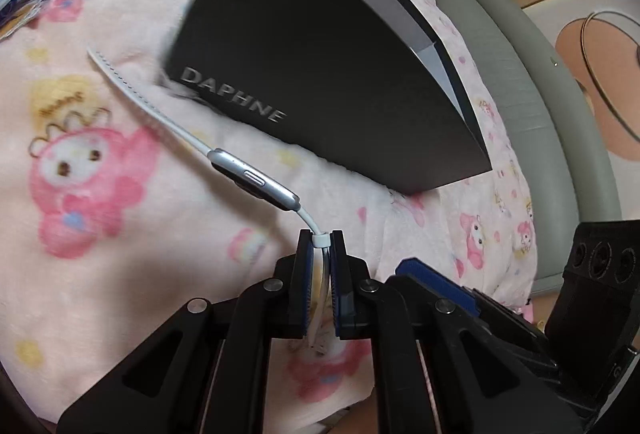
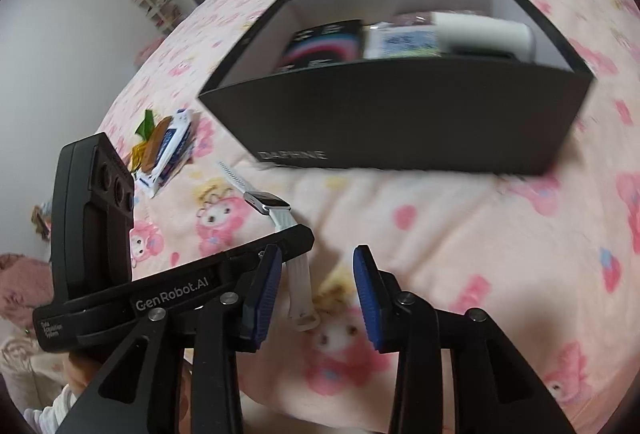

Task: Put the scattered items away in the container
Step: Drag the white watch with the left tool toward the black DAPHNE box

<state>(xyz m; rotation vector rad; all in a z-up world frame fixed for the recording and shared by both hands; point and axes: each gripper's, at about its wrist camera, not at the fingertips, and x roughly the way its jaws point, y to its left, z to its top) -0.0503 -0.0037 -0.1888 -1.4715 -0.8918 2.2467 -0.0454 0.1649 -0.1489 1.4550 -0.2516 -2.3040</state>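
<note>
Between the left gripper [image 1: 320,234] pads (pinched tight) sits the watch [image 1: 256,180] strap.

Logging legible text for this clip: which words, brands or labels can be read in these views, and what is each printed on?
"DAPHNE": on the outer wall of the dark box, clear in the left wrist view, smeared in the right.
"GenRobot.AI": on the body of the left gripper, right wrist view.
Small white label at that body's end: too small to read.
Blue-and-white packets on the blanket: blurred.
Items inside the box: print blurred.
</note>
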